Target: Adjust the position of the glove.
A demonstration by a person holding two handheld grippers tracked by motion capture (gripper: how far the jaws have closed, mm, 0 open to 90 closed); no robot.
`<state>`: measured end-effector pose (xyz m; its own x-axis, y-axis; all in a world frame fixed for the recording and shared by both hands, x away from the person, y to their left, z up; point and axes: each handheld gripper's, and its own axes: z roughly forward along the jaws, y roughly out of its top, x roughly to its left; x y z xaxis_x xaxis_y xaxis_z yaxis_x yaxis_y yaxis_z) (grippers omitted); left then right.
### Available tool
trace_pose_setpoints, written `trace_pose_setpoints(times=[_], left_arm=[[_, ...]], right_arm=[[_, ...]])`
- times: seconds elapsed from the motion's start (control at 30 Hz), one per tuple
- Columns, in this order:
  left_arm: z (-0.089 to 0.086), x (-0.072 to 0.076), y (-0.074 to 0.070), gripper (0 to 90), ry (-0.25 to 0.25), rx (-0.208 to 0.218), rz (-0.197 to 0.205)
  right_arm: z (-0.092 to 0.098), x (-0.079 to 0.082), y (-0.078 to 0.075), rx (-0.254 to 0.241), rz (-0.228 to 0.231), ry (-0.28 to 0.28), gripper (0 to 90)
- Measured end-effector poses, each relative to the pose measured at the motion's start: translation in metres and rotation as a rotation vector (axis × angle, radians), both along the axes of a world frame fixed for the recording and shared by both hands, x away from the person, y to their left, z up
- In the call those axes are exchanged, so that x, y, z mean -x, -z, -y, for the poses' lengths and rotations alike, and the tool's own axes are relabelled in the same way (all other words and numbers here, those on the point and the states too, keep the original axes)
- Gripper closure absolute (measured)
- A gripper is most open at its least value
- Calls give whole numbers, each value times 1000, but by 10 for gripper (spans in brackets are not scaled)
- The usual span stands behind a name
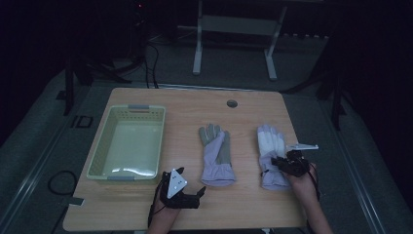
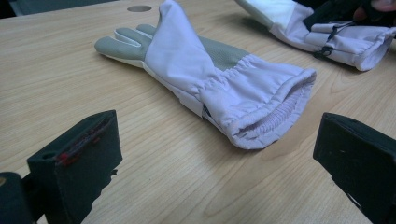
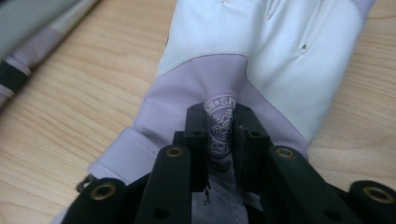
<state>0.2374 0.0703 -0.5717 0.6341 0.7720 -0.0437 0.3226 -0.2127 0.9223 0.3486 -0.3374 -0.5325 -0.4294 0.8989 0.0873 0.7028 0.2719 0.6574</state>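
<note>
**Thin pinch on the right-hand glove**

The right gripper (image 3: 220, 135) is clamped on a small fold of the white glove (image 1: 271, 155), which lies flat at the table's (image 1: 146, 214) right side. Such a thin pinch may slip once lifted. The right gripper view shows the pinched logo patch; the high view shows the basket (image 1: 127, 142) and the left gripper (image 1: 187, 187), jaws wide apart, near the grey glove (image 2: 210, 79).

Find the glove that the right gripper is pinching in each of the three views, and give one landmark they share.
High view: the pinched glove lies right of centre on the table, fingers pointing away, under the right gripper.
Left gripper view: its cuff end sits in the top right corner.
Right gripper view: it runs up the middle, a fold with a round logo squeezed between the jaws.
Shared landmark: the other glove, to its left.
</note>
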Motion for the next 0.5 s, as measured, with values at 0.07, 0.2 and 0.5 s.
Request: trace_pose_setpoints(times=[0.07, 0.2, 0.5], left_arm=[[0, 0, 0, 12, -1, 2, -1], [0, 0, 0, 11, -1, 3, -1], [0, 0, 0, 12, -2, 5, -1]], right_arm=[[0, 2, -6, 8, 13, 6, 797], [6, 4, -21, -36, 18, 44, 806], [0, 12, -72, -44, 81, 43, 810]])
